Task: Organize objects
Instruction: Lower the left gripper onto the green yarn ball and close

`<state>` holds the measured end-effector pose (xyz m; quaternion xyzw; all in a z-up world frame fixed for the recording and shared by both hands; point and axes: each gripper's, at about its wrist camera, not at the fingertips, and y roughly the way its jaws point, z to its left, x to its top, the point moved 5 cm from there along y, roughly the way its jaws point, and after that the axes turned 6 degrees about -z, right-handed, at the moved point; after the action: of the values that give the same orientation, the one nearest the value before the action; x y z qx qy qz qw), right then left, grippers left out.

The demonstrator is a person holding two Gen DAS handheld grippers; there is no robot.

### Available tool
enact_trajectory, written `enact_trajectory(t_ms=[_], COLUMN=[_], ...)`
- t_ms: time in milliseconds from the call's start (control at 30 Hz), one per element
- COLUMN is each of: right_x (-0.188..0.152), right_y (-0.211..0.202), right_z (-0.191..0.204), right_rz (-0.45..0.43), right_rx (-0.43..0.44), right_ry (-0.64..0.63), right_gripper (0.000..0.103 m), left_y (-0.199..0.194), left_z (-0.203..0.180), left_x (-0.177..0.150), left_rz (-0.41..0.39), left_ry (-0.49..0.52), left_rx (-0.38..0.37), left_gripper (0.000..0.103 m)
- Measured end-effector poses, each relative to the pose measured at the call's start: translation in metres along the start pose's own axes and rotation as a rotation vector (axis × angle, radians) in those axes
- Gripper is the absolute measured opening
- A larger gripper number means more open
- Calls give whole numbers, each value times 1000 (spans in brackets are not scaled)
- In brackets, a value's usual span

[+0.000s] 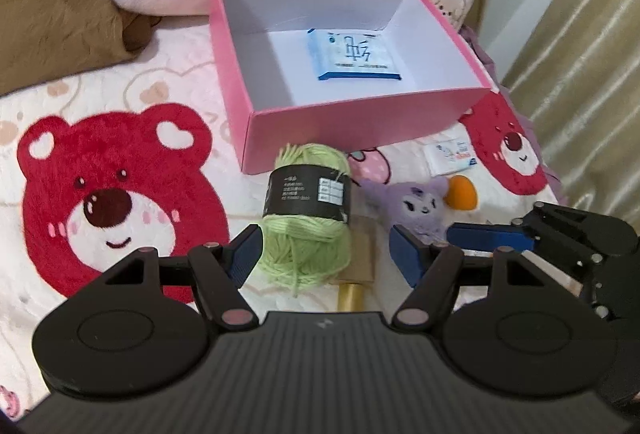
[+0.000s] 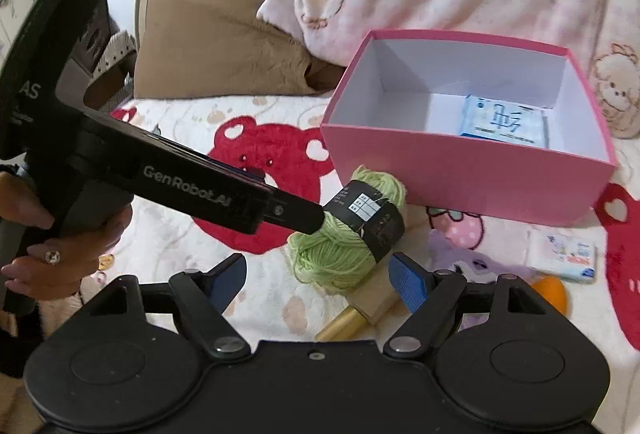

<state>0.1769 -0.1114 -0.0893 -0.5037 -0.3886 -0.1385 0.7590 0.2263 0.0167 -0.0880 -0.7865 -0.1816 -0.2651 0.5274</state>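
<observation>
At 9 o'clock in the left wrist view a red bear face (image 1: 108, 201) is printed on the blanket (image 1: 200, 93). The left gripper (image 1: 328, 254) has its jaws wide apart, with the near end of the green yarn skein (image 1: 308, 209) lying between the fingertips, not squeezed. A gold-handled brush (image 1: 354, 274) pokes out from under the skein at 6 o'clock. At 12 o'clock stands the open pink box (image 1: 360, 129), holding 1 blue tissue pack (image 1: 354, 53) on its floor. Toward 3 o'clock lie a purple plush toy (image 1: 420, 205), an orange ball (image 1: 462, 191) and a small white packet (image 1: 452, 153) beside the box. The right gripper (image 2: 318, 280) is also spread open and holds nothing; it sits just near the skein, over the brush.
</observation>
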Motion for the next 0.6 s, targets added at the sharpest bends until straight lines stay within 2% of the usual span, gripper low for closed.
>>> enact_trajectory(t_ms=[200, 367, 500, 600], right_x=[-13, -14, -16, -25], right_y=[41, 59, 64, 65], right_z=[-3, -9, -8, -6], right_rz=[41, 16, 9, -11], right_rx=[-37, -55, -32, -45], right_ry=[-35, -24, 6, -12], right_gripper=[82, 82, 82, 82], left_y=[24, 41, 51, 56], left_z=[20, 39, 46, 42], left_x=[-7, -9, -9, -11], left_rz=[-28, -31, -24, -2], left_ry=[-38, -85, -149, -205], left_rx=[25, 90, 53, -58], left_gripper=[67, 69, 69, 69])
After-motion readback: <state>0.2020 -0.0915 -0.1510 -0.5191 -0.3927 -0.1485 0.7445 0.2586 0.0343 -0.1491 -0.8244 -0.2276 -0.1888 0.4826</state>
